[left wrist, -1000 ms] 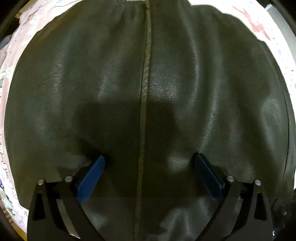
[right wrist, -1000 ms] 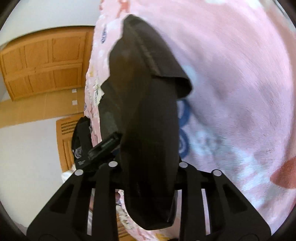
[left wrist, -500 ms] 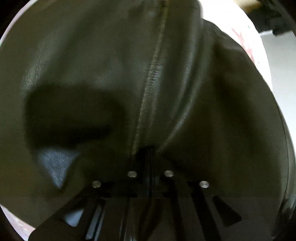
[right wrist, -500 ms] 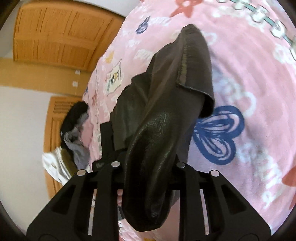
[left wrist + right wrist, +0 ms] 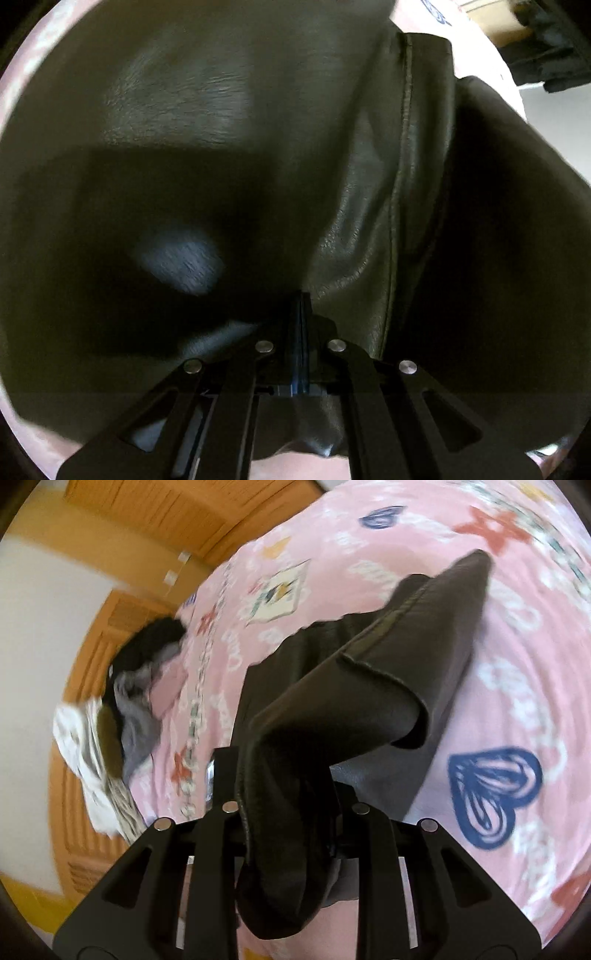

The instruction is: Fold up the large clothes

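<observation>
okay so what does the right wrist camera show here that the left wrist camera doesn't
Only the right wrist view shows the pink printed bedspread spread wide, a heap of other clothes at its far edge, the orange wooden cabinets, and the right gripper clamped on a thick bunched fold.

Only the left wrist view shows the left gripper, its blue pads pressed together and pinching the leather, and a stitched seam close up.

Both show the same dark leather garment, with some bedspread around it.

Both hand-held grippers (image 5: 300, 302) (image 5: 291, 805) apparently clamped
</observation>
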Available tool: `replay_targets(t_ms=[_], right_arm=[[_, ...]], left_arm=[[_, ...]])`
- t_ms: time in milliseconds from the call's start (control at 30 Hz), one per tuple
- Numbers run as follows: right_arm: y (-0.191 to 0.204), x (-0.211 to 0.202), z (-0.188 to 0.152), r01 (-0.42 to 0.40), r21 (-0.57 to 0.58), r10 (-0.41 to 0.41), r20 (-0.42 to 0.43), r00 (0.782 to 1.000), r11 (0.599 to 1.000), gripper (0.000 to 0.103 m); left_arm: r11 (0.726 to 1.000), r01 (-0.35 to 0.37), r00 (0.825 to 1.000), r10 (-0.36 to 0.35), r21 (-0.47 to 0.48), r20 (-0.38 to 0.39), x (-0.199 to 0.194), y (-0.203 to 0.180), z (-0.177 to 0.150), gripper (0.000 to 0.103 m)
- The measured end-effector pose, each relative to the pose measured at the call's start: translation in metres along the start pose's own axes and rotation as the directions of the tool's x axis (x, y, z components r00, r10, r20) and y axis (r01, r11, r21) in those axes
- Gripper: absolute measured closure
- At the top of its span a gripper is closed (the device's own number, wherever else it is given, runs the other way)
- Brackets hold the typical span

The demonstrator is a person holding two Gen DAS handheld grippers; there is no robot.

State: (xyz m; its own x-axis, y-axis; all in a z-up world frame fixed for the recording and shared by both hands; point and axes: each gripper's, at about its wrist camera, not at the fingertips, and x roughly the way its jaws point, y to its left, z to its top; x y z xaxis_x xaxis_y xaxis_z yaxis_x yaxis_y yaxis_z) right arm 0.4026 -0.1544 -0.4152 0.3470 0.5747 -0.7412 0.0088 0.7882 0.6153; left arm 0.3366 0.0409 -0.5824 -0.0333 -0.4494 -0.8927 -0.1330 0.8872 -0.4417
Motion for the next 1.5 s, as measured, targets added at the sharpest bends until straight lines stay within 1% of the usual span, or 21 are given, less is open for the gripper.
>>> replay_targets(t_ms=[67, 133, 200, 300, 400, 433, 533, 667, 767, 867, 967, 1000, 1067, 1100, 1200, 1267, 1300, 1333, 1367, 1433, 1500], right_arm=[[0.017, 0.011, 0.001, 0.010, -0.057, -0.011, -0.033, 0.999, 0.998, 0.081], [0.040, 0.025, 0.001, 0.036, -0.141, -0.045, -0.061, 0.997, 0.989, 0.081], [0.059, 0.036, -0.002, 0.050, -0.197, -0.067, -0.081, 0.994, 0.979, 0.081], [0.085, 0.053, -0.013, 0.069, -0.277, -0.102, -0.108, 0.989, 0.958, 0.081], [0.115, 0.079, -0.023, 0.101, -0.368, -0.161, -0.135, 0.978, 0.924, 0.081], [0.123, 0.090, -0.029, 0.107, -0.395, -0.177, -0.146, 0.973, 0.912, 0.081], [0.142, 0.126, -0.043, 0.130, -0.482, -0.238, -0.170, 0.956, 0.866, 0.081], [0.155, 0.164, -0.062, 0.130, -0.575, -0.295, -0.203, 0.934, 0.808, 0.081], [0.153, 0.191, -0.075, 0.115, -0.612, -0.321, -0.238, 0.917, 0.782, 0.081], [0.145, 0.205, -0.084, 0.121, -0.622, -0.337, -0.242, 0.910, 0.774, 0.074], [0.157, 0.205, -0.097, 0.148, -0.673, -0.363, -0.190, 0.912, 0.725, 0.072], [0.162, 0.202, -0.105, 0.162, -0.699, -0.376, -0.164, 0.912, 0.696, 0.072], [0.168, 0.203, -0.122, 0.183, -0.754, -0.410, -0.123, 0.904, 0.631, 0.072], [0.170, 0.206, -0.132, 0.187, -0.778, -0.425, -0.112, 0.898, 0.600, 0.071], [0.167, 0.215, -0.156, 0.185, -0.823, -0.443, -0.089, 0.892, 0.537, 0.059], [0.168, 0.218, -0.167, 0.213, -0.835, -0.445, -0.042, 0.895, 0.507, 0.052], [0.169, 0.219, -0.172, 0.238, -0.843, -0.453, -0.007, 0.891, 0.482, 0.048], [0.170, 0.218, -0.174, 0.259, -0.841, -0.457, 0.016, 0.889, 0.474, 0.044], [0.170, 0.216, -0.173, 0.269, -0.835, -0.452, 0.026, 0.892, 0.481, 0.042], [0.168, 0.206, -0.170, 0.255, -0.809, -0.415, 0.014, 0.910, 0.530, 0.026], [0.170, 0.193, -0.166, 0.220, -0.788, -0.373, -0.014, 0.928, 0.576, 0.023]], left_arm=[[0.996, 0.074, 0.997, -0.074, -0.046, -0.003, -0.003, 0.012, 0.001, 0.102], [0.993, 0.106, 0.994, -0.107, -0.055, -0.003, -0.015, 0.022, -0.001, 0.102], [0.995, 0.098, 0.995, -0.097, -0.028, 0.039, -0.042, 0.030, -0.008, 0.102], [0.996, 0.079, 0.991, -0.072, -0.050, 0.115, -0.088, 0.052, -0.022, 0.102], [0.994, -0.030, 0.987, 0.047, -0.107, 0.155, -0.118, 0.102, -0.050, 0.102], [0.990, -0.030, 0.988, 0.049, -0.134, 0.143, -0.119, 0.121, -0.056, 0.102], [0.980, 0.063, 0.990, -0.038, -0.188, 0.136, -0.116, 0.152, -0.062, 0.102], [0.959, 0.156, 0.975, -0.111, -0.237, 0.190, -0.131, 0.177, -0.067, 0.102], [0.957, 0.124, 0.971, -0.063, -0.261, 0.230, -0.152, 0.192, -0.075, 0.102], [0.954, 0.072, 0.976, -0.008, -0.290, 0.216, -0.169, 0.211, -0.077, 0.102], [0.966, 0.046, 0.969, 0.019, -0.255, 0.248, -0.191, 0.205, -0.073, 0.102], [0.974, 0.038, 0.962, 0.024, -0.223, 0.271, -0.206, 0.201, -0.066, 0.102], [0.990, 0.037, 0.947, 0.008, -0.134, 0.320, -0.235, 0.182, -0.042, 0.102], [0.995, 0.033, 0.946, 0.000, -0.096, 0.324, -0.235, 0.162, -0.019, 0.102], [0.996, 0.015, 0.955, -0.041, 0.092, 0.295, -0.245, 0.112, 0.032, 0.102], [0.986, -0.054, 0.971, 0.015, 0.158, 0.237, -0.225, 0.088, 0.061, 0.101], [0.983, -0.080, 0.981, 0.048, 0.166, 0.186, -0.210, 0.082, 0.076, 0.101], [0.982, -0.096, 0.987, 0.073, 0.164, 0.140, -0.190, 0.079, 0.086, 0.101], [0.982, -0.105, 0.992, 0.093, 0.157, 0.081, -0.168, 0.080, 0.101, 0.101], [0.971, -0.176, 0.984, 0.175, 0.162, 0.023, -0.143, 0.090, 0.095, 0.101], [0.958, -0.219, 0.974, 0.225, 0.183, -0.015, -0.119, 0.093, 0.097, 0.101]])
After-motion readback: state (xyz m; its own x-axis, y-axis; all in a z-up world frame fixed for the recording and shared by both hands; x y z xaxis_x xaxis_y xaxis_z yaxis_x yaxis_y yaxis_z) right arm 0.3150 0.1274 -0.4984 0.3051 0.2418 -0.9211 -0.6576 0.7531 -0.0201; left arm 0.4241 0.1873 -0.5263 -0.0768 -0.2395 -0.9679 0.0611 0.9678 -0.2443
